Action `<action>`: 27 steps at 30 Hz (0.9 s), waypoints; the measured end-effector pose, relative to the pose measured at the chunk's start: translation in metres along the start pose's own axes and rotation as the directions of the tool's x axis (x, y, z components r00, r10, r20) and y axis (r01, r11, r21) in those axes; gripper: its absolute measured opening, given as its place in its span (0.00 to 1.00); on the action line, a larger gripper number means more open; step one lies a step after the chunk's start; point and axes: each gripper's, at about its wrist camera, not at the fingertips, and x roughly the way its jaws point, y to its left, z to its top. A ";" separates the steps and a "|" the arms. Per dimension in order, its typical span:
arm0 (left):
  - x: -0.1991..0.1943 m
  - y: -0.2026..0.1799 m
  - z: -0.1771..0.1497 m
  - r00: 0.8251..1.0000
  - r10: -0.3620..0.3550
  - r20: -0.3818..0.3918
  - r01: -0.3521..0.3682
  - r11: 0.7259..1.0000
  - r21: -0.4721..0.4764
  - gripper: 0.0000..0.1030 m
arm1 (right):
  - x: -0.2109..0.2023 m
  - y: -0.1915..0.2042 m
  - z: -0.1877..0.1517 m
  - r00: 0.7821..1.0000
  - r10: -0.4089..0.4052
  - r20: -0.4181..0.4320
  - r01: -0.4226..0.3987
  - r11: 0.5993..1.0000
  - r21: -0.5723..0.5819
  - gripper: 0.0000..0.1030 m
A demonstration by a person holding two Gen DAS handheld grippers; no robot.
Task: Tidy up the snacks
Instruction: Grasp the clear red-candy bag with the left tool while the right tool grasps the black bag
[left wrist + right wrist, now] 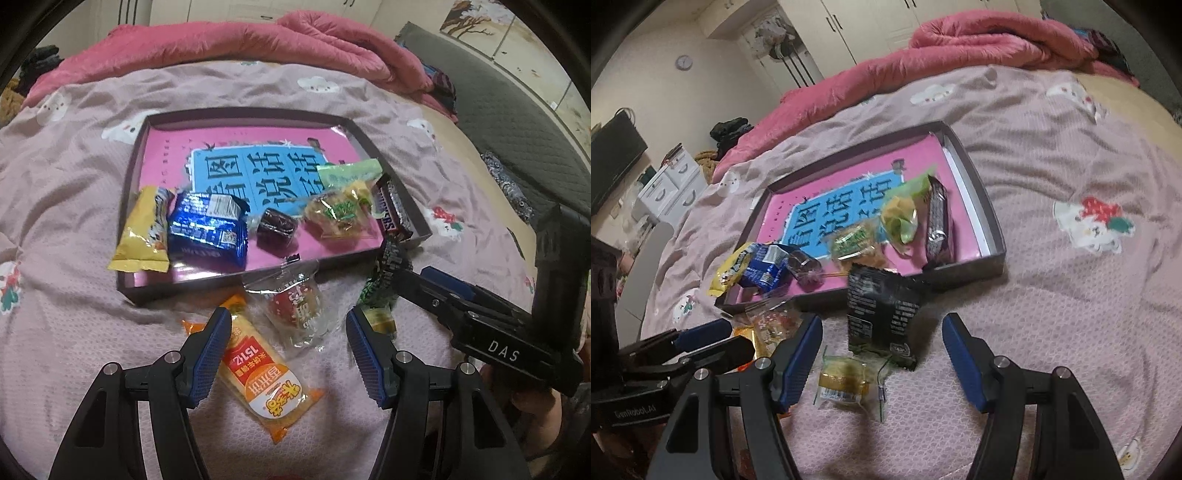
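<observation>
A pink-mauve bedspread [1052, 295] is covering the bed, with a crumpled pink quilt [229, 40] lying along its far edge. A shallow dark tray [127, 206] with a pink printed liner is sitting on the bedspread and holding most of the snacks: a yellow packet [142, 236] is overhanging its left rim, a blue foil packet [207, 229] is lying just beside that, then a dark round sweet in clear wrap [277, 226], a green-labelled pastry bag [341, 214] and a Snickers bar [392, 208] against the right wall.

Four snacks are lying outside the tray, near its front wall. A black packet [882, 314] is leaning towards the rim, an orange cracker packet [264, 373] is lying flat, a clear-wrapped red snack [295, 306] is touching the front wall, and a small yellow cake in clear wrap [842, 380] is lying nearest the camera.

The left gripper [288, 354] is hovering wide open and holding nothing, its left pad over the orange cracker packet. The right gripper [881, 365] is likewise gaping wide and empty, with the small yellow cake and the black packet lying between its fingers, untouched
</observation>
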 end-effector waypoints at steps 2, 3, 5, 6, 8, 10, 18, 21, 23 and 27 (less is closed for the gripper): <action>0.004 0.000 0.001 1.000 -0.005 -0.007 0.005 1.000 -0.002 0.64 | 0.005 -0.003 0.000 1.000 0.012 -0.010 -0.012 1.000 0.012 0.65; 0.007 0.000 0.001 1.000 -0.007 -0.011 0.007 1.000 -0.002 0.64 | 0.007 -0.004 0.000 1.000 0.019 -0.014 -0.019 1.000 0.013 0.65; 0.011 -0.001 0.002 1.000 -0.008 -0.015 0.008 1.000 -0.002 0.64 | 0.011 -0.004 0.000 0.999 0.029 -0.017 -0.028 1.000 0.011 0.65; 0.012 -0.001 0.003 1.000 -0.009 -0.018 0.009 1.000 -0.002 0.64 | 0.013 -0.004 0.001 0.999 0.030 -0.019 -0.030 1.000 0.009 0.65; 0.016 -0.003 0.004 1.000 -0.013 -0.026 0.013 1.000 -0.001 0.64 | 0.017 -0.004 0.002 0.999 0.036 -0.025 -0.036 0.999 0.003 0.65; 0.019 -0.004 0.005 0.999 -0.013 -0.030 0.013 1.000 0.001 0.64 | 0.021 -0.004 0.003 0.998 0.046 -0.030 -0.046 0.999 0.000 0.61; 0.034 -0.009 0.011 0.999 -0.004 -0.054 0.005 1.000 0.007 0.57 | 0.031 -0.001 0.002 0.997 0.063 -0.035 -0.064 0.998 -0.028 0.37; 0.039 -0.011 0.010 0.998 0.003 -0.064 -0.003 1.000 0.008 0.55 | 0.026 0.001 0.002 0.998 0.054 -0.014 -0.054 0.997 -0.058 0.35; 0.042 -0.012 0.010 0.998 0.010 -0.069 -0.009 1.000 0.012 0.51 | 0.020 0.000 0.003 0.998 0.070 0.005 -0.069 0.996 -0.050 0.35; 0.049 -0.012 0.011 0.997 0.010 -0.080 -0.010 1.000 0.004 0.42 | 0.010 -0.002 0.005 0.996 0.081 0.032 -0.079 0.996 -0.042 0.35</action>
